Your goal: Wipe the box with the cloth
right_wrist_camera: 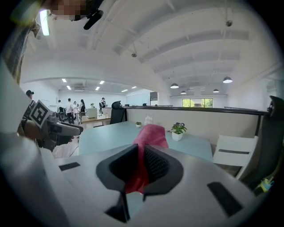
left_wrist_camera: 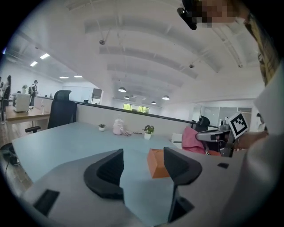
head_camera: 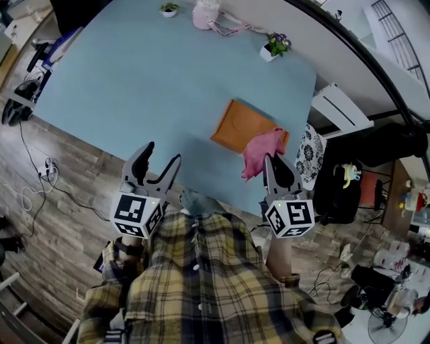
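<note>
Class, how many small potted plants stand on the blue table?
2. The first plant stands at the far edge, left of the pink object; the second plant stands nearer the far right corner. None looks hidden.

Counter (head_camera: 134,87): box (head_camera: 242,124) on near right part. Cloth (head_camera: 261,149) at box's near right corner, between right gripper (head_camera: 270,162) jaws. Left gripper (head_camera: 161,160) left of both, at counter's near edge. Far edge: left plant (head_camera: 168,9), right plant (head_camera: 275,46).

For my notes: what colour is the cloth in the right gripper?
Pink cloth; clearest in the head view.
</note>
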### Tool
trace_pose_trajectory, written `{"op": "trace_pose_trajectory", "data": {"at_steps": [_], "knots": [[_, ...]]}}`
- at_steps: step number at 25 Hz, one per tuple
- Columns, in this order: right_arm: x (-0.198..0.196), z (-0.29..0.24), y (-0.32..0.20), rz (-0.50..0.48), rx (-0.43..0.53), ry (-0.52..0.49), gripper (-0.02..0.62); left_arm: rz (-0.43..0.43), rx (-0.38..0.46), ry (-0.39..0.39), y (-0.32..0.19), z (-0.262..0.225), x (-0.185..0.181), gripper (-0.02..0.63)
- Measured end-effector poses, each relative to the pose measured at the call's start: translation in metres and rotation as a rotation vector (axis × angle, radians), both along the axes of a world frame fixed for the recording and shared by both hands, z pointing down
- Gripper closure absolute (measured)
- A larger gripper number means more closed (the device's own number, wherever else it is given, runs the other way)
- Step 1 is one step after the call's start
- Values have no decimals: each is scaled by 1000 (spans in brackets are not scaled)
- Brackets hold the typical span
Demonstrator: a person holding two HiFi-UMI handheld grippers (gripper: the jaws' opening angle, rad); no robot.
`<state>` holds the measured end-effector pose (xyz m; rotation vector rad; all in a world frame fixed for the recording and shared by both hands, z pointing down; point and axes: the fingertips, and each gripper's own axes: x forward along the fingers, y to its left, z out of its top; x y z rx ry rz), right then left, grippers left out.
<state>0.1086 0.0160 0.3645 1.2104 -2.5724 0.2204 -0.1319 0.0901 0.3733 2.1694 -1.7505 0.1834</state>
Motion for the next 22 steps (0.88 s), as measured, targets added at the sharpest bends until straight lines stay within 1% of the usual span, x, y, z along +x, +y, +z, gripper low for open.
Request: {"op": "trace_pose_trajectory", "data": {"at_steps": [4,9,18,22], "knots": [[9,-1,-24,44,-3,7,551,68,4,0,-41,-5,13,331],[20,1,-47,95,-8,9,551,142,-1,0,-76,-4,28,336],[30,5,-64,164,-24,16,551,247,-12,17,-112,1,47,342],[29,2,-69,188,-27,30,551,322,-27,19,-126,0,57,347]]}}
